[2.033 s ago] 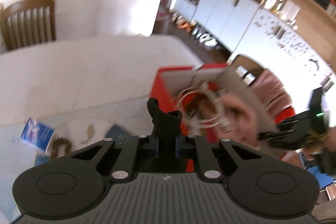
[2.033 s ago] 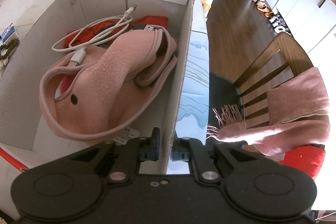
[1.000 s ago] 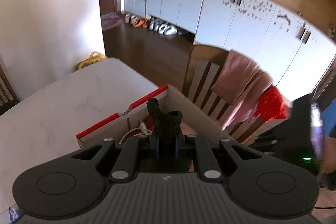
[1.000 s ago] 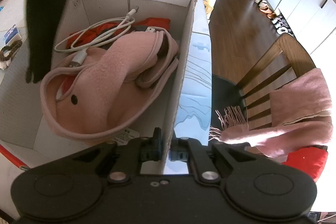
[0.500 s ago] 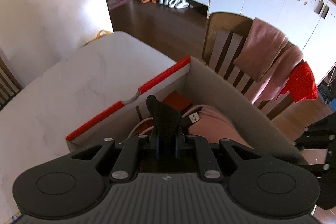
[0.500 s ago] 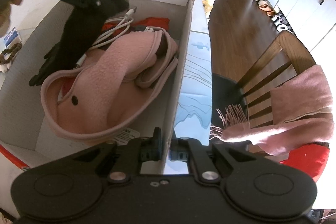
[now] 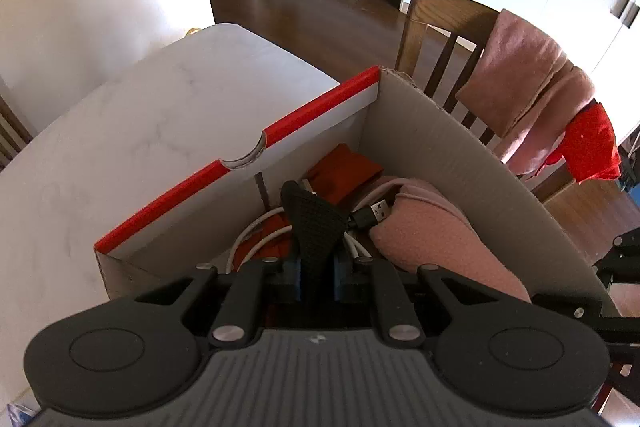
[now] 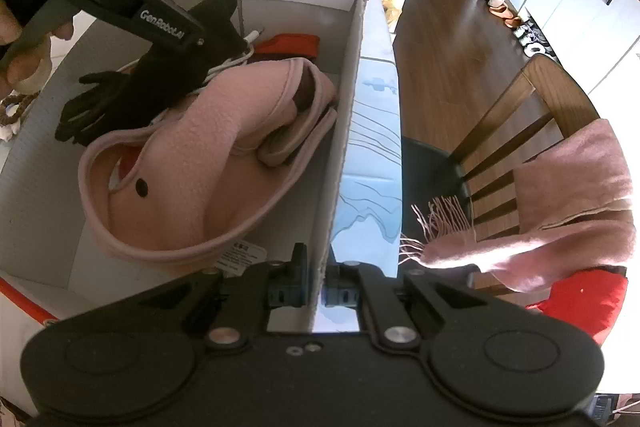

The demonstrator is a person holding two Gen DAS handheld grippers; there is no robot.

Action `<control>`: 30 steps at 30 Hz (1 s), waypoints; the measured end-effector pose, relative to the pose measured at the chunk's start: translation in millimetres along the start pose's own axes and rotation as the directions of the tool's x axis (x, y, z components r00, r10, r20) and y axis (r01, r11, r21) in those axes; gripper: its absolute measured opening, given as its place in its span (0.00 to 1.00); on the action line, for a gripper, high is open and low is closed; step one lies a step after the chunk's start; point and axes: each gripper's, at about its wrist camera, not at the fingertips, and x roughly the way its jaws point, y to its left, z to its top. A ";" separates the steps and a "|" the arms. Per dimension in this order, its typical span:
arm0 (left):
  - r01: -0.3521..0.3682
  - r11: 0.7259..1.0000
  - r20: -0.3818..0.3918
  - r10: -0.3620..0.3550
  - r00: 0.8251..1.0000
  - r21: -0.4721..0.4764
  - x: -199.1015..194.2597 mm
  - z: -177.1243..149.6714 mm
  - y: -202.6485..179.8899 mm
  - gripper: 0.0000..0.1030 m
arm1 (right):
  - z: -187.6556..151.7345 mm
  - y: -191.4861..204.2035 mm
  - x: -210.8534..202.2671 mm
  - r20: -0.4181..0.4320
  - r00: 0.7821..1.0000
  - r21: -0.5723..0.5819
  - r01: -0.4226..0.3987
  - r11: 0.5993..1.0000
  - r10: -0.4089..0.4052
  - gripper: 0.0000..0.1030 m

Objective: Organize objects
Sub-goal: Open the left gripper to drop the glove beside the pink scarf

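Cardboard box [image 8: 348, 99] noted on the white table [image 7: 168, 99], open-topped, red-edged, already containing a pink fleece item [image 8: 192, 155], a white cable [image 7: 248, 231] and a red cloth [image 7: 344, 167]. Right gripper [image 8: 316, 287] found clamped tight on the box's near side wall, steadying it; left gripper [image 7: 316, 267] found inside the box above the far end, pinching a black glove [image 8: 104, 103]. Glove hanging fingers-down from the jaws, long axis sloping toward the box floor beside the fleece item, tips just above or touching the contents; release judged to be next.
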 end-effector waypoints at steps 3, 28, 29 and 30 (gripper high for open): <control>-0.003 1.000 -0.003 0.003 1.000 -0.006 0.4 -0.7 -0.1 0.18 | -0.1 0.0 -0.2 0.000 1.000 0.002 0.000 1.000 0.000 0.05; 0.042 0.994 0.140 -0.027 0.990 -0.104 -82.8 -38.1 16.9 0.64 | -2.8 -0.4 -3.6 0.007 1.000 -0.010 0.002 1.000 -0.002 0.05; 0.044 0.993 0.147 -0.027 0.989 -0.111 -87.6 -40.4 18.5 0.64 | -2.7 -0.3 -3.8 0.007 1.000 -0.012 0.002 1.000 -0.002 0.05; 0.045 0.992 0.157 -0.027 0.987 -0.118 -93.0 -43.1 20.1 0.64 | -2.6 -0.4 -4.1 0.008 1.000 -0.012 0.002 1.000 -0.001 0.05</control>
